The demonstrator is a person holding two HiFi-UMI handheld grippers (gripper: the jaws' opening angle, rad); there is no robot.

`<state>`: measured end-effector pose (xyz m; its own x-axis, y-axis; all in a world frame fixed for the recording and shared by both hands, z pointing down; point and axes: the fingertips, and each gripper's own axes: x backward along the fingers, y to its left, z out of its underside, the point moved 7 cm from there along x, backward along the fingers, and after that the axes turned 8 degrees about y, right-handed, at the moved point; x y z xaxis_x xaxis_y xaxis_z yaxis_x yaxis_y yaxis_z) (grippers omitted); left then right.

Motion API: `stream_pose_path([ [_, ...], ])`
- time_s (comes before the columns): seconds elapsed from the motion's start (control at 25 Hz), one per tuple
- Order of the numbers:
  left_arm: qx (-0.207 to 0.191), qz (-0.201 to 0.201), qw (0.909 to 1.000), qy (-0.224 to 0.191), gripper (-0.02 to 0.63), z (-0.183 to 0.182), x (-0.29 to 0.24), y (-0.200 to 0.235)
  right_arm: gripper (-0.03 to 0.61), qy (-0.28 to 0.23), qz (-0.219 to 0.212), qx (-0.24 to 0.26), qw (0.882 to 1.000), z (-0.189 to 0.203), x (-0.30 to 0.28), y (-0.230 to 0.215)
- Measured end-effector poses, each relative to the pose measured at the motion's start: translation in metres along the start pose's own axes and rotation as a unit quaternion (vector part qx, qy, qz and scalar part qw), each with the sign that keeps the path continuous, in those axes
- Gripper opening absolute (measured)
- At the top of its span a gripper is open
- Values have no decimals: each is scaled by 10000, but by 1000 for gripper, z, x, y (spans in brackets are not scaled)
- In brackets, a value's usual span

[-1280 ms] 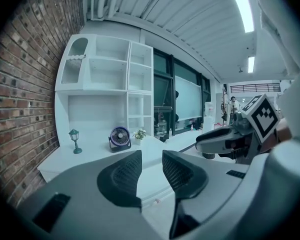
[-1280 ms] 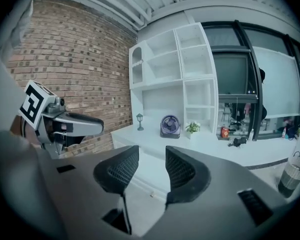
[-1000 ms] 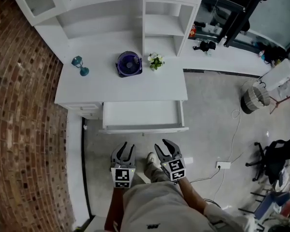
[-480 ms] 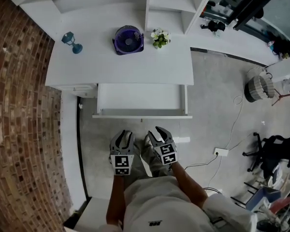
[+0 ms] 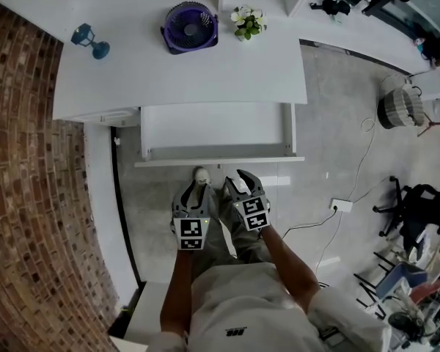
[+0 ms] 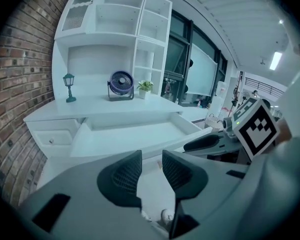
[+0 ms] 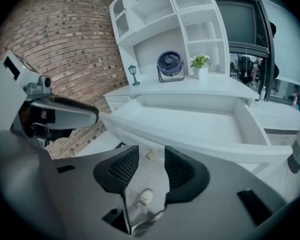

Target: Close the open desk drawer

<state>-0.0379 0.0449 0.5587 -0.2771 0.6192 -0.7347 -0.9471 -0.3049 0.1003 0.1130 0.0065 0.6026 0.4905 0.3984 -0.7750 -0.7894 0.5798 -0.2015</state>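
The drawer stands pulled fully out from under the desk, in the middle of the head view. It looks empty, and its front panel runs as a pale strip just above the two tools. The left gripper and the right gripper sit side by side below that panel, near it but not touching. On each, the fingers are only a narrow gap apart and hold nothing; through the gap only floor and a shoe show.

The step in hand seems to be the approach for the push. It would probably go best with the two grippers spread a little, one left and one right of the panel's middle, so the drawer does not skew on its runners. The fingers could be brought together to make a blunt tip. The push should then be level and straight toward the top of the frame until the panel sits flush with the desk edge.

Compared with a second ago, the desk has slid toward the top of the head view. The fan and the plant now lie close to the upper edge, and the shelves are mostly out of frame. The front panel has closed much of its gap to the grippers. The drawer itself is just as far open.
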Motion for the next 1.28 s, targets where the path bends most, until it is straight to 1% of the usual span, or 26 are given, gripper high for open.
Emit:
stream_pose_path([
  [0.16,26,154,9998,140,140,12,-14,3,152,115,48,-77,9999,8,-18,0],
  [0.44,-131,360,9988,291,140,20,-36,19,152,247,93,-278,9993,15,-56,0],
  [0.68,-174,509,9978,376,140,27,-48,28,152,415,73,-348,9985,19,-78,8],
  [0.88,-165,570,9974,411,140,30,-55,36,152,416,240,-497,9976,18,-91,12],
  [0.96,-180,582,9972,431,140,31,-57,39,142,403,385,-577,9968,17,-94,10],
  [1.0,-182,589,9971,442,140,32,-58,41,125,401,457,-622,9962,17,-95,9],
  [1.04,-180,599,9970,452,140,32,-58,42,91,406,510,-659,9957,17,-96,7],
  [1.28,-169,632,9965,515,140,36,-61,47,89,426,617,-727,9945,13,-100,5],
])
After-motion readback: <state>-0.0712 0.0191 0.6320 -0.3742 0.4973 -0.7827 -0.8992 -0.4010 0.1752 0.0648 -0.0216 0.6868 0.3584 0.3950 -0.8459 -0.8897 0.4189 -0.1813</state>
